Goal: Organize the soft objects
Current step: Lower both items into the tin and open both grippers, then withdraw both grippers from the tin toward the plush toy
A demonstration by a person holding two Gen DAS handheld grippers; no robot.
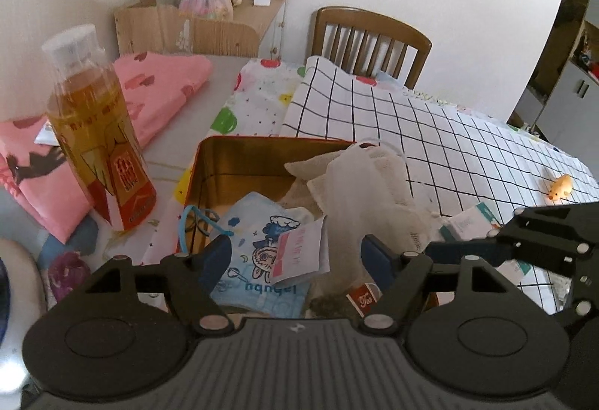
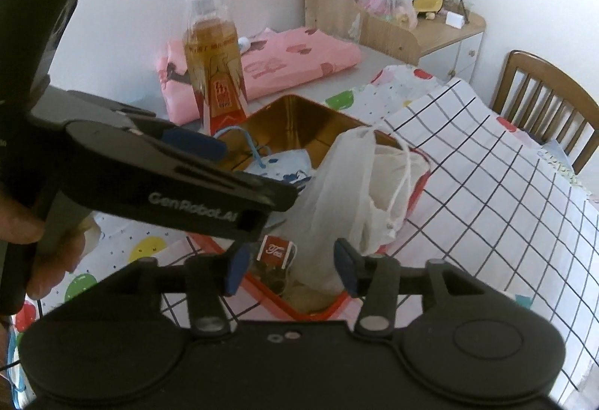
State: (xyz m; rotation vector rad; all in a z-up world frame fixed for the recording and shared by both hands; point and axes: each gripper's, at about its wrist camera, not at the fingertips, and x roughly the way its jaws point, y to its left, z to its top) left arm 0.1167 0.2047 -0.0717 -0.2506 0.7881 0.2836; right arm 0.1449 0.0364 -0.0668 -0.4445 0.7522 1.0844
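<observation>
An open gold tin box with a red rim [image 1: 239,163] [image 2: 295,121] sits on the table. In it lie a blue cartoon pouch [image 1: 258,252] [image 2: 284,163], a white mesh bag [image 1: 352,193] [image 2: 337,193], a cream drawstring pouch [image 2: 393,178] and a red tea sachet [image 1: 365,299] [image 2: 275,251]. My left gripper [image 1: 295,256] is open just above the box, over the blue pouch. My right gripper [image 2: 292,260] is open at the box's near rim, with the mesh bag between its fingers but not clamped.
A tall bottle of amber liquid [image 1: 97,133] [image 2: 215,65] stands left of the box. Folded pink cloth [image 1: 157,88] [image 2: 284,61] lies behind it. A grid-patterned cloth [image 1: 430,133] [image 2: 498,181] covers the right side, with a small orange toy [image 1: 560,186]. A wooden chair [image 1: 370,39] stands behind.
</observation>
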